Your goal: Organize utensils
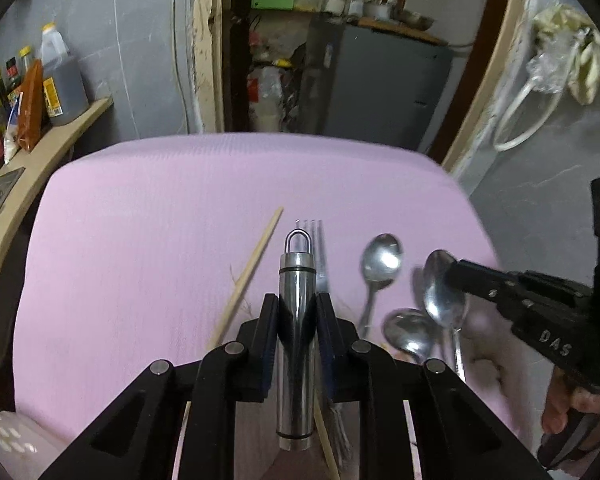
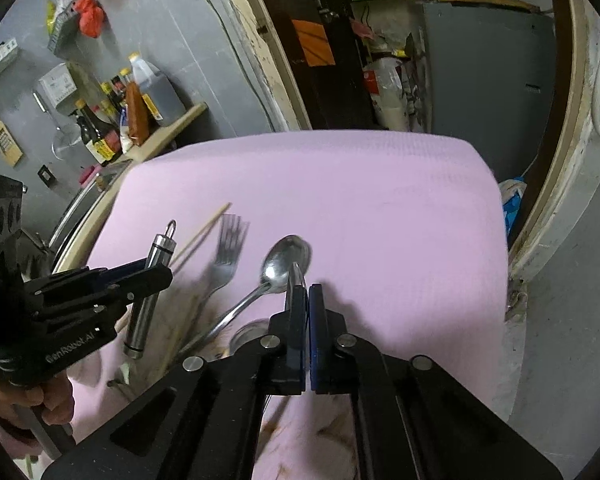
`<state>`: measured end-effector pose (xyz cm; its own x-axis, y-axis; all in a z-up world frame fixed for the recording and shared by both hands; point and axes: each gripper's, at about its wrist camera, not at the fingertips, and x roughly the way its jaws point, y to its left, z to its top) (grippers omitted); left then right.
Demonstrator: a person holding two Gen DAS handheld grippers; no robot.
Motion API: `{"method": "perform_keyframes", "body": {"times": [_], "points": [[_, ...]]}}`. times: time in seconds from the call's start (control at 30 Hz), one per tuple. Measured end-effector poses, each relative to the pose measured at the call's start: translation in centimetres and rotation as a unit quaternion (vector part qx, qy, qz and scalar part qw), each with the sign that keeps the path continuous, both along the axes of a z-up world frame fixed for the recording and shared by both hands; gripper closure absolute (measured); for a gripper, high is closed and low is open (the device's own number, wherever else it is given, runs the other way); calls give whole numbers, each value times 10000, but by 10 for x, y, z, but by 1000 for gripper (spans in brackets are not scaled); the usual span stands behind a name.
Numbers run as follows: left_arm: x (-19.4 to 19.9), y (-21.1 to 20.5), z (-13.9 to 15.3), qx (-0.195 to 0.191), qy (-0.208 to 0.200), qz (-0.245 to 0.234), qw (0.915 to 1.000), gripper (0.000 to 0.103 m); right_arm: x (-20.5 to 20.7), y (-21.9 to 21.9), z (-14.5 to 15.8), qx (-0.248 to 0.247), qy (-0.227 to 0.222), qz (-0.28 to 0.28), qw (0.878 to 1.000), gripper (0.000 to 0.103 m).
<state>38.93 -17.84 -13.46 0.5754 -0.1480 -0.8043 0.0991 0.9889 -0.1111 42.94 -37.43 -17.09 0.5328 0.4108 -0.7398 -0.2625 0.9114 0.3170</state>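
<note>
The left claw (image 1: 298, 320) is clamped around a steel cylinder handle with a wire loop (image 1: 296, 304), lifted over the pink surface (image 1: 140, 240). To its right, the right claw (image 2: 307, 300) is pinched tight on a spoon (image 1: 444, 292)'s bowl. A fork (image 2: 226, 256), chopstick (image 1: 256, 264) and two more spoons (image 1: 380, 260) lie just beyond.

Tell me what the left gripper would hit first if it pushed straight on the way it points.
Probably the fork on the pink cloth, just beyond the steel cylinder that the left gripper holds; depth is unclear.
</note>
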Motion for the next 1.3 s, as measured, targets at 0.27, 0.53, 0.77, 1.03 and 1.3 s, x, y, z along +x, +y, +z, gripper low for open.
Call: {"method": "perform_keyframes", "body": {"times": [0.27,0.53,0.77,1.03,1.3], "points": [[-52,5,39,-203,-649,-330,9971,85,-66,0,47,-234,-832,-365,9956,102],[-100,27,87,-473,-1302,-379,9896,85,-134,13,123,-396,-1889,-1089,9751,102],[-117,78,149,-753,-1656,-291,9829,85,-171,58,202,-480,-2952,-1448,9432,102],[-133,153,214,-660,-2147,-138,9743,85,-193,150,269,-387,-3941,-1469,9064,102],[-144,226,234,-378,-2542,226,9662,85,-199,240,282,-299,-4413,-1448,8851,102]]}}
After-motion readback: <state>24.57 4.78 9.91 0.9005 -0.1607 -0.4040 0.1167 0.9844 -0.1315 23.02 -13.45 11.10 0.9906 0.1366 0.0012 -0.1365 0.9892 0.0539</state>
